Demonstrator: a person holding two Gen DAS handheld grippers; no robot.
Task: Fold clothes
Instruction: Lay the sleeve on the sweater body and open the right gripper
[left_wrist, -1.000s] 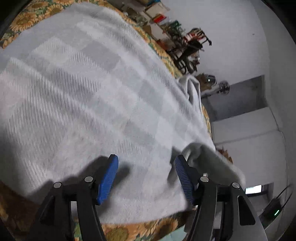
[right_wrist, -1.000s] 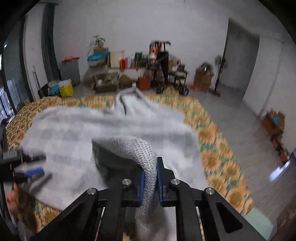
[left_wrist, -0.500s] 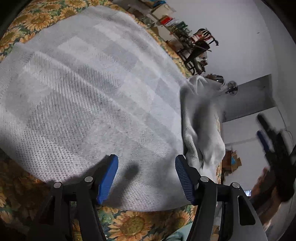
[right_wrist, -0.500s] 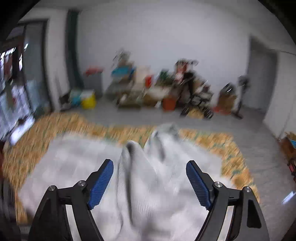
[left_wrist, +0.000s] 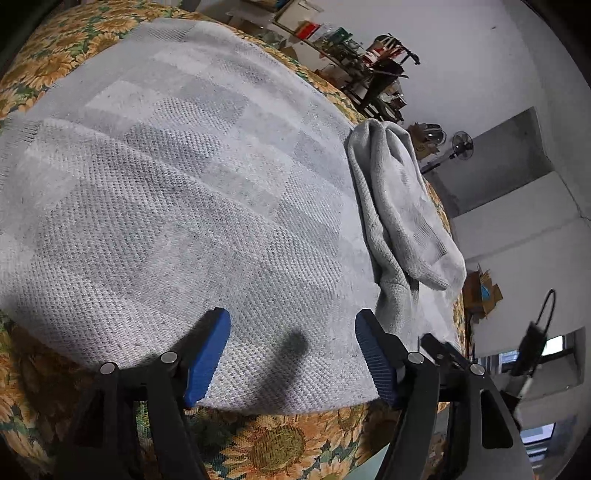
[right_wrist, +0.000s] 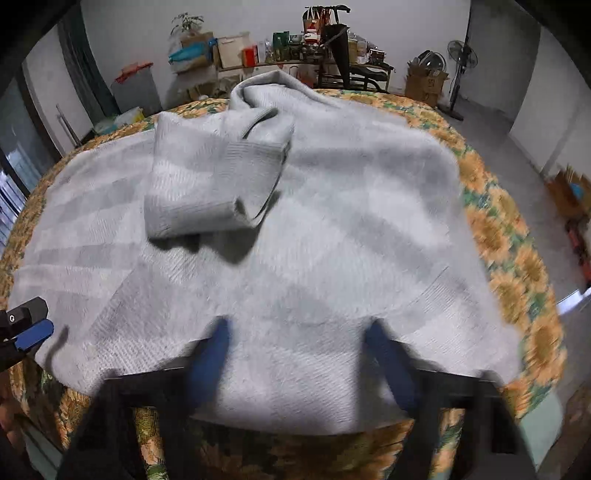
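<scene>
A sunflower-print surface (right_wrist: 491, 236) carries a grey knit sweater (right_wrist: 332, 229) spread flat over most of it, its long axis running from the near edge toward the far edge, where the cluttered shelves (right_wrist: 295, 48) stand against the wall. 1 sleeve (right_wrist: 218, 173) is folded back over the body toward the far left corner, its ribbed cuff pointing to the near left. The left hand-held gripper (left_wrist: 291, 354) hovers over the sweater's near hem with its jaws opening and only flat cloth beneath them, and the right hand-held gripper (right_wrist: 299, 354), blurred, is closing over the near hem with nothing pinched between its 2 blue pads.
</scene>
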